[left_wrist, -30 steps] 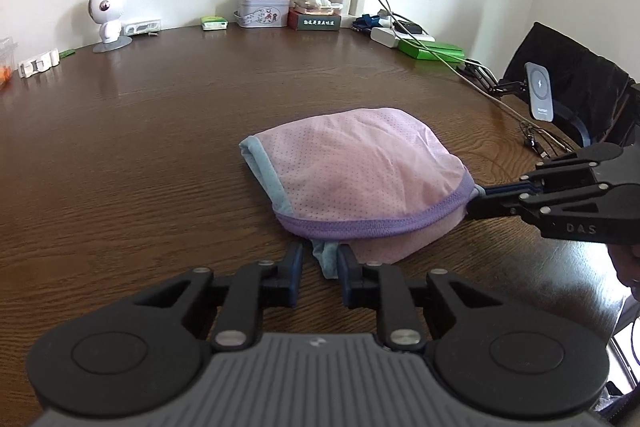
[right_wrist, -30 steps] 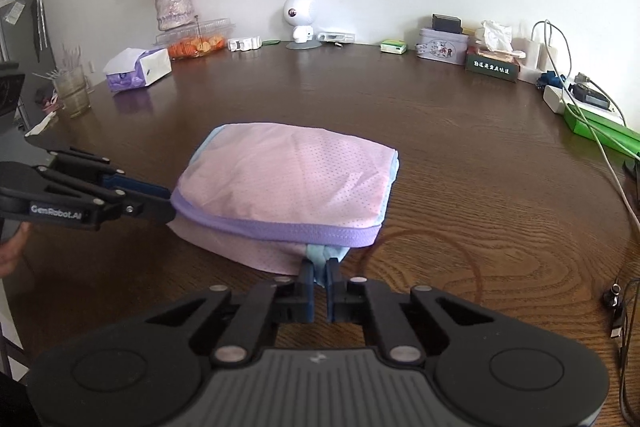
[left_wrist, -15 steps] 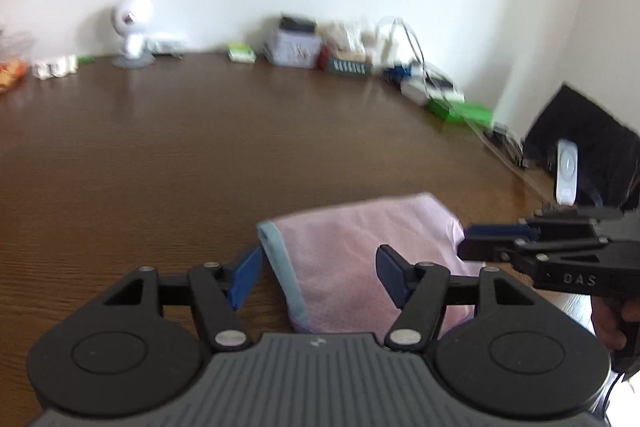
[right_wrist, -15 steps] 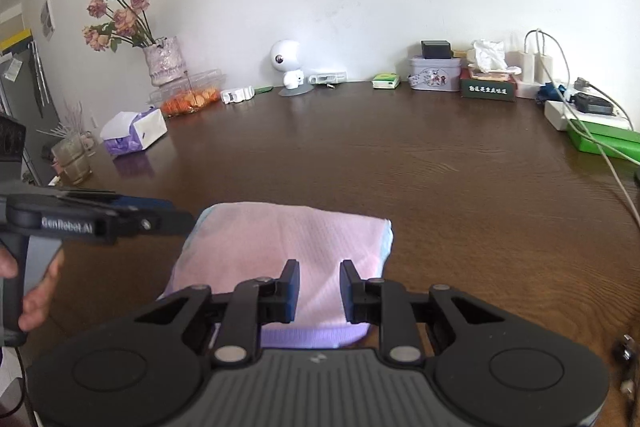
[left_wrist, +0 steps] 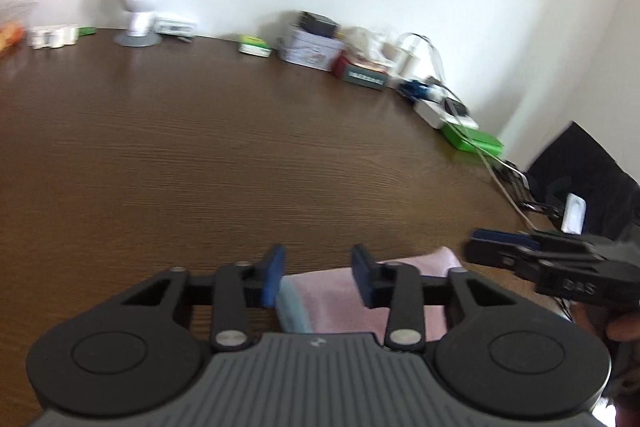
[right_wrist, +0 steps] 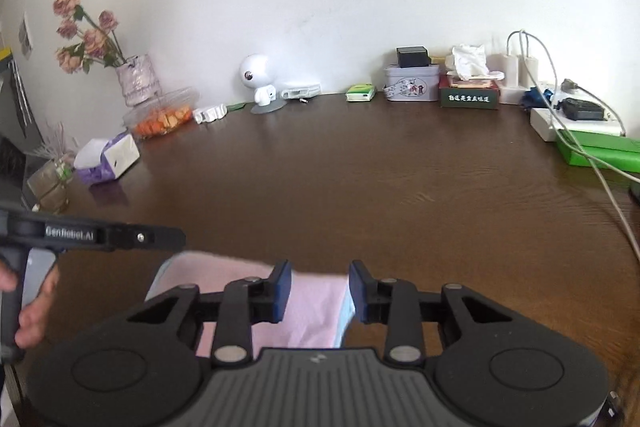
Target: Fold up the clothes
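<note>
A folded pink garment with a light blue edge lies flat on the dark wooden table, mostly hidden under both grippers. My left gripper hovers above it, open, nothing between its blue pads. In the right wrist view the same pink garment shows below my right gripper, which is open and empty too. Each gripper appears in the other's view: the right gripper at the right, the left gripper at the left, held by a hand.
Along the wall stand a white round-headed figure, a tin box, a tissue box, chargers with cables and a green box. A flower vase, orange snacks and a purple tissue pack sit left. A black chair stands right.
Both grippers let go of the garment's hem, opened, and lifted back and up. The garment now lies flat and low in both views.
</note>
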`<state>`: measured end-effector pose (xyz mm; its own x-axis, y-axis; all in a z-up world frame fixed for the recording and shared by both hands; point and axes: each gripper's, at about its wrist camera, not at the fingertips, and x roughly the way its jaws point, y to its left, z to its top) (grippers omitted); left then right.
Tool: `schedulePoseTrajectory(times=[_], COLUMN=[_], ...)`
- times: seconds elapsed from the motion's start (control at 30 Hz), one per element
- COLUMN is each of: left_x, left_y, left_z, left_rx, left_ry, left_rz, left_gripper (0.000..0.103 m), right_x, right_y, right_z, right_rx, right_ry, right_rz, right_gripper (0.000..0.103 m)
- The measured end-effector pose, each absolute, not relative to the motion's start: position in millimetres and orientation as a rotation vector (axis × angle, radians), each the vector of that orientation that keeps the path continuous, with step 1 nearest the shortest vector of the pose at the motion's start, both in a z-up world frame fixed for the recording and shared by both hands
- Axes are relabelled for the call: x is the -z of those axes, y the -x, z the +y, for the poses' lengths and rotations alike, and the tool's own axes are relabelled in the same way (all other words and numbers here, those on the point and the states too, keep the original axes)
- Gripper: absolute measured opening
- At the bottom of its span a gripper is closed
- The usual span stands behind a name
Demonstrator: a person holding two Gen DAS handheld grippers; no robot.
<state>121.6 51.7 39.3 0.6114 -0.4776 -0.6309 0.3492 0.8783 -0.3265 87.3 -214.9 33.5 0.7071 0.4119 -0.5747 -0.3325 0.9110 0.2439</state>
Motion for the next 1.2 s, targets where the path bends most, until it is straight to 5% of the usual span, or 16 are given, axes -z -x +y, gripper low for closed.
schedulePoseTrajectory(times=[0.03,0.27,0.4,0.63,0.7,0.83,0.9,0.97,1.03,1.2], left_x=[-36,-24,-35,-29,-29,-27,-25,-23,-20,-12], left_y=[-123,-120,-115,-91,-80,-58,-45,-31,-18,2], left_z=[46,36,34,24,26,28,28,28,30,25], left_rx=[0.495,0.441,0.464,0.442,0.434,0.418,0.405,0.384,0.364,0.349], left_ry=[0.161,0.133,0.171,0.064,0.040,-0.008,-0.035,-0.037,-0.032,-0.113], left_rz=[0.796,0.824,0.771,0.738,0.715,0.670,0.657,0.650,0.639,0.641], left_gripper=[0.017,0.021,0.042,0.044,0.050,0.082,0.082,0.086,0.101,0.103], right_x=[-31,-3,-19,-3,-7,-24,-23,-18,-12,-2], right_y=[-95,-98,-92,-91,-80,-37,-22,-12,-6,8], right_z=[-213,-196,-199,-174,-185,-214,-222,-223,-222,-221], right_rx=[-0.431,-0.357,-0.386,-0.465,-0.387,-0.404,-0.387,-0.376,-0.385,-0.460], right_ry=[-0.136,-0.031,-0.094,0.001,0.009,-0.051,-0.041,0.002,0.048,0.101], right_rz=[0.675,0.739,0.680,0.698,0.701,0.594,0.570,0.583,0.607,0.632], right_gripper=[0.027,0.000,0.010,0.011,0.029,0.048,0.065,0.071,0.073,0.090])
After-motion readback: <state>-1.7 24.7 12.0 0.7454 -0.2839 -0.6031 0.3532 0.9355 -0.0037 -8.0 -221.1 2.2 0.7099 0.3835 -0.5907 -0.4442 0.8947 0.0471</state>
